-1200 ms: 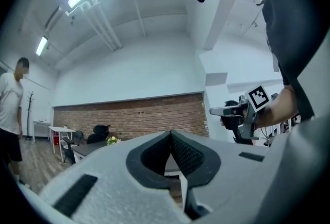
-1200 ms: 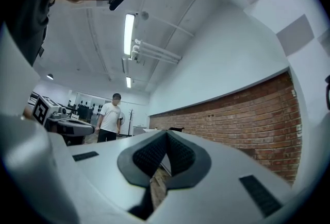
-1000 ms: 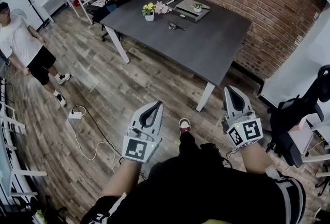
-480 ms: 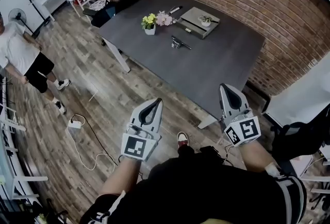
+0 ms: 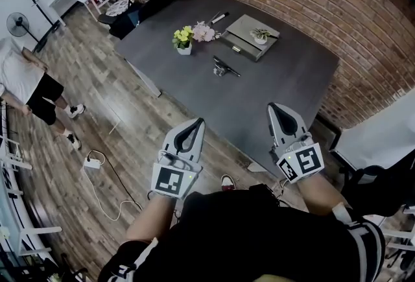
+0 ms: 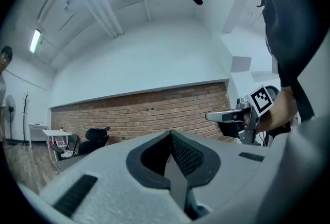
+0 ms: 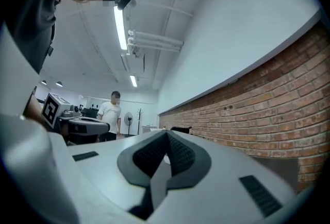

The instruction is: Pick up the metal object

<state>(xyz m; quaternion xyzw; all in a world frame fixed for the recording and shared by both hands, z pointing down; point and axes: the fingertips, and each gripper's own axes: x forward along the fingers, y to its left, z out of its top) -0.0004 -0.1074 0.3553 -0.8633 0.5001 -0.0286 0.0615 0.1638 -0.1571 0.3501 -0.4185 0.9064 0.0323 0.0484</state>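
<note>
- The left hand-held gripper (image 5: 193, 126) has its jaws pressed together on nothing; the left gripper view shows only brick wall beyond the tips.
- The right hand-held gripper (image 5: 277, 112) is likewise fully closed and empty, raised over the counter's near edge.
- The metal object (image 5: 224, 67) lies on the counter (image 5: 292, 80), well apart from both: about 1 o'clock of the left, 11 o'clock of the right.
- Step in hand, as I judge it: the approach, with no grasp begun.
- Next move calls for opening one pair of jaws, then reaching forward and down over the object.
- Open room: bare counter surrounds the object. The flower pots (image 5: 183, 37) at its 10 o'clock and a grey tray (image 5: 251, 29) at 1 o'clock stand clear of it.
</note>
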